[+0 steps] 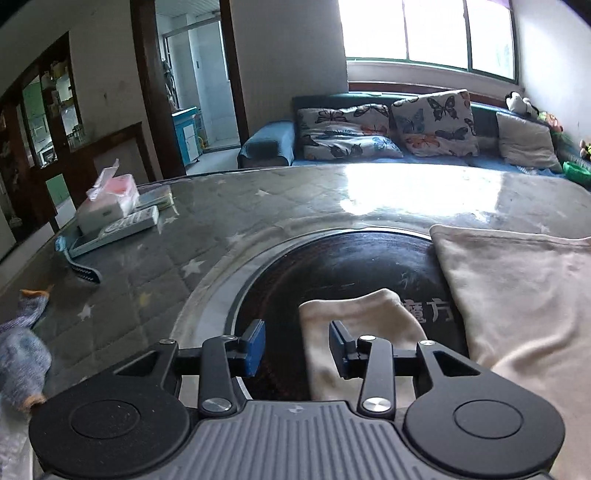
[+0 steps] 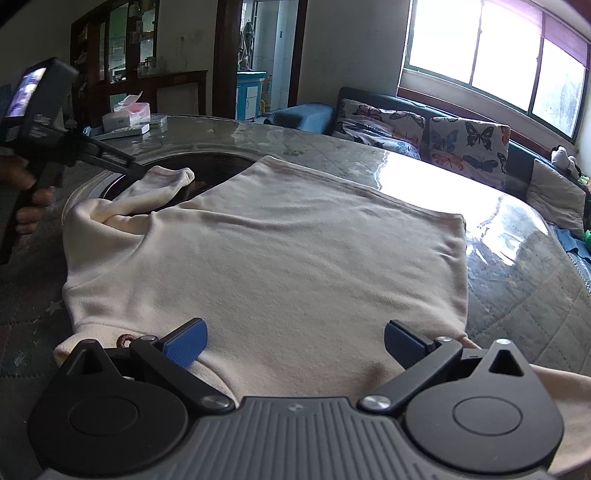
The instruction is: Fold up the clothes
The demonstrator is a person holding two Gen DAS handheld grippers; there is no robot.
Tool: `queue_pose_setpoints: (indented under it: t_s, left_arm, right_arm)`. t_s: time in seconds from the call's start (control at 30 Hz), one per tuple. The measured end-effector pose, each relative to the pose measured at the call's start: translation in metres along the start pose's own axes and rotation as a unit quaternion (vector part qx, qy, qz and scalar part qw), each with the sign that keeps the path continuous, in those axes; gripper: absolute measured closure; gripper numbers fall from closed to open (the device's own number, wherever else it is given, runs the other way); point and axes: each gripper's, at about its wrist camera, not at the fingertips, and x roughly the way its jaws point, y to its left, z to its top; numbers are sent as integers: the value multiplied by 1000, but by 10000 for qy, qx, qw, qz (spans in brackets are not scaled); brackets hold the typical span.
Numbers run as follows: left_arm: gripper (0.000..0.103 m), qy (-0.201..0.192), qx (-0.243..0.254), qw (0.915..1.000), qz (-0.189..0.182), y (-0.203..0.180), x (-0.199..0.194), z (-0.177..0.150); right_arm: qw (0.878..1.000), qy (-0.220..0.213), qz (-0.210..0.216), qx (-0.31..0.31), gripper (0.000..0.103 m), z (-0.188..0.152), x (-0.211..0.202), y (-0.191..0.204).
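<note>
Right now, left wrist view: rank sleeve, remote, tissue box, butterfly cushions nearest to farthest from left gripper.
From the left gripper:
1. Sleeve, right at the fingers, slightly right.
2. Remote, on the table, far left.
3. Tissue box, just behind the remote; close call between these two.
4. Butterfly cushions, on the sofa beyond the table.

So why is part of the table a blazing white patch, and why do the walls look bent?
Left wrist view: the window is blown out and mirrors as glare on the glossy table; the fisheye lens bows the table edge. Right wrist view: the same glare sits just beyond the cream garment, the window frame curves, and the corners go dark.
</note>
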Motion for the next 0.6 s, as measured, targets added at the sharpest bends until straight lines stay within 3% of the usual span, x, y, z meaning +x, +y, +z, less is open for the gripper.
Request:
queue_pose_setpoints:
  t_s: [0.2,0.23,0.27,0.37,0.6]
  left_arm:
    - [62,93,79,9999,-46,-8,15,3]
    - [68,73,124,9999,-46,-9,15,3]
    - [80,56,167,9998,-50,-10,15,2]
    - [96,40,173,9998,5,-8,13,0]
    - [101,-89,-208,9997,94,17,-5,-3]
  right_arm:
    - [10000,25,24,12,0,1,2,-1]
    - [10000,29,29,22,0,1,2,-1]
    - [10000,30,30,25,0,0,2,-1]
    - [10000,31,27,26,0,0,1,-1]
    - [10000,29,-17,9,0,0,0,0]
